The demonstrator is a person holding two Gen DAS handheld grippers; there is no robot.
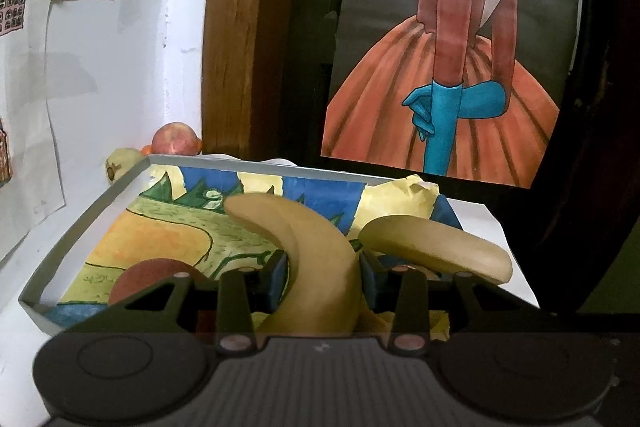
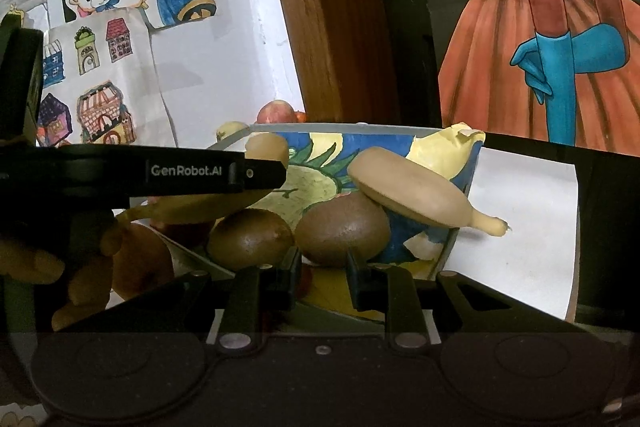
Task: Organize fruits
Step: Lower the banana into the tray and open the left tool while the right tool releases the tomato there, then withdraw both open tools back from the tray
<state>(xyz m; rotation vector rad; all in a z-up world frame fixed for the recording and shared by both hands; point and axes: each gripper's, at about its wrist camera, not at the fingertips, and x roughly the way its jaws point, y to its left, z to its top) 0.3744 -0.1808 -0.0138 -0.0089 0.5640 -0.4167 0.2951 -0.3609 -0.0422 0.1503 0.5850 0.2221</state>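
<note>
Left tool (image 1: 324, 277) is clenched on a banana (image 1: 308, 259) at lower centre of its view, tip arching up over the tray (image 1: 80, 223), so my read is it's being set down beside the second banana (image 1: 436, 249) to group like with like. That second banana lies just right of the tool, its end jutting over the tray's right edge. Right tool (image 2: 324, 275) is released and empty at lower centre, two kiwis (image 2: 342, 229) just ahead of its fingertips, likely next.

The 2 bananas (image 1: 316, 259) look matt and waxy-smooth; both kiwis (image 2: 250, 239) are dull, finely rough. The tray (image 1: 80, 223) is paper-lined, the door frame (image 1: 240, 27) varnished wood, each claw (image 2: 324, 267) matt black plastic.
</note>
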